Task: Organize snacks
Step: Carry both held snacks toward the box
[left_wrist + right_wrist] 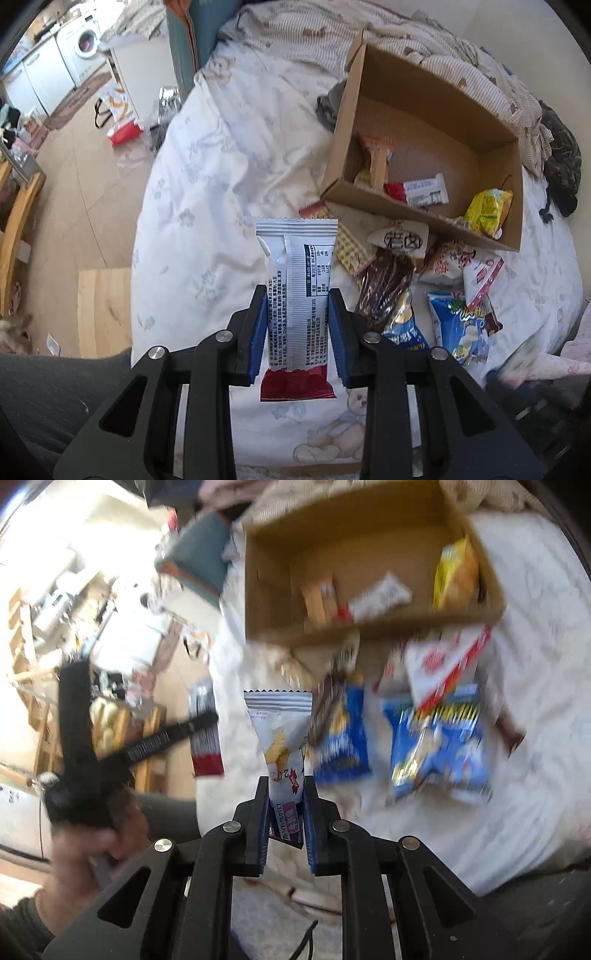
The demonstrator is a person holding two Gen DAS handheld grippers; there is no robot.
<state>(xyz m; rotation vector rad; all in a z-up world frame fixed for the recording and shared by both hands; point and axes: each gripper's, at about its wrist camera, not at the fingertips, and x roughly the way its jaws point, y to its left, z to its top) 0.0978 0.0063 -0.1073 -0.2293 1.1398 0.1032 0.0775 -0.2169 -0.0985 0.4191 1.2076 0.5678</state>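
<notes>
Bedroom, white quilt (207,206) | left claw (297,325) grips red-white bar (295,266) | right claw (286,812) grips white packet (282,738)

Right wrist view: motion-blurred throughout. Print on blue snack bags (436,746) and red-and-white packet (443,664) unreadable. Contents of cardboard box (273,602) smeared; yellow bag (456,574) identifiable by colour only. Left gripper (201,720), far left, blurred; jaw position there not discernible. Hand (85,853) on it blurred, partly cut by frame edge.

Left wrist view: fine print on white-and-red bar (295,291) too small to read. Near-right corner blurred; object there (517,365) unidentifiable. Brown packet (386,288) partly covered by neighbouring wrappers.
</notes>
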